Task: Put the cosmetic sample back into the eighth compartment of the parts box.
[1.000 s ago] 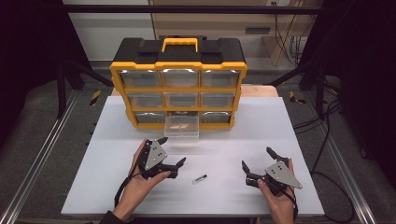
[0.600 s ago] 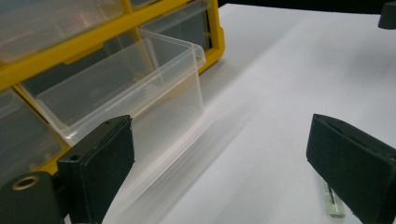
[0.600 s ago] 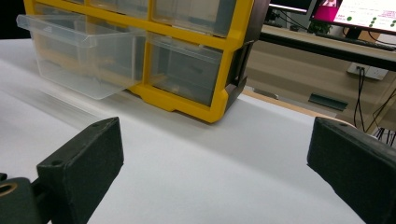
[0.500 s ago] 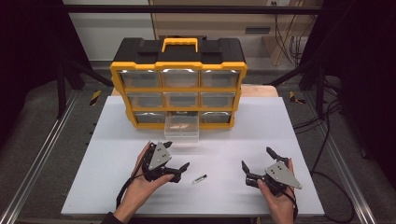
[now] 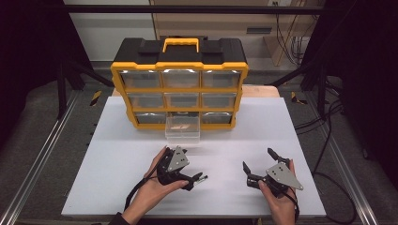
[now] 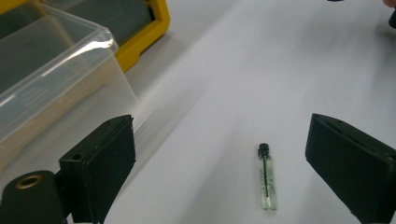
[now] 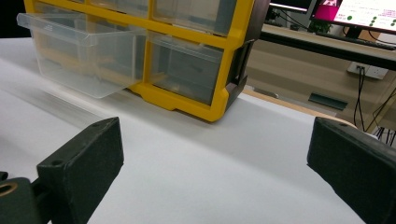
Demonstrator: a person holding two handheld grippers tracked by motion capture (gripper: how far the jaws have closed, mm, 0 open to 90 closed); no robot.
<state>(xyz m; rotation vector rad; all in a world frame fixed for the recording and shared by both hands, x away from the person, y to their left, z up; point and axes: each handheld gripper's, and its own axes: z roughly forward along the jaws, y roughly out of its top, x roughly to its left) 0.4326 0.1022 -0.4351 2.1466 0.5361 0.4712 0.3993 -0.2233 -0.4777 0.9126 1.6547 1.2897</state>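
High view: a white table (image 5: 117, 183) carries a yellow and black organizer (image 5: 180, 84) with nine clear drawers. Its bottom middle drawer (image 5: 182, 127) is pulled out toward the person. Left gripper view: a small glass vial (image 6: 266, 176) with a dark cap lies flat on the table in front of the organizer, a little way out from the open drawer.

The left gripper (image 5: 196, 179) sits low over the vial, jaws spread wide, one on each side, touching nothing. Nothing is gripped. The right gripper (image 5: 258, 165) rests farther right in front of the organizer, jaws likewise spread and empty.

Progress, judged from the layout: the drawer is already open and the vial is lined up between the left jaws, so the work seems at the reach stage. Closing on the vial, lifting it, putting it in the drawer and perhaps pushing the drawer shut all appear left to do.

Orientation: in the left gripper view the vial's long axis runs almost straight away from the camera, in line with the gripper's reach and crosswise to the gap between the jaws. Its dark cap points away from the gripper and its clear bottom end points back toward it.
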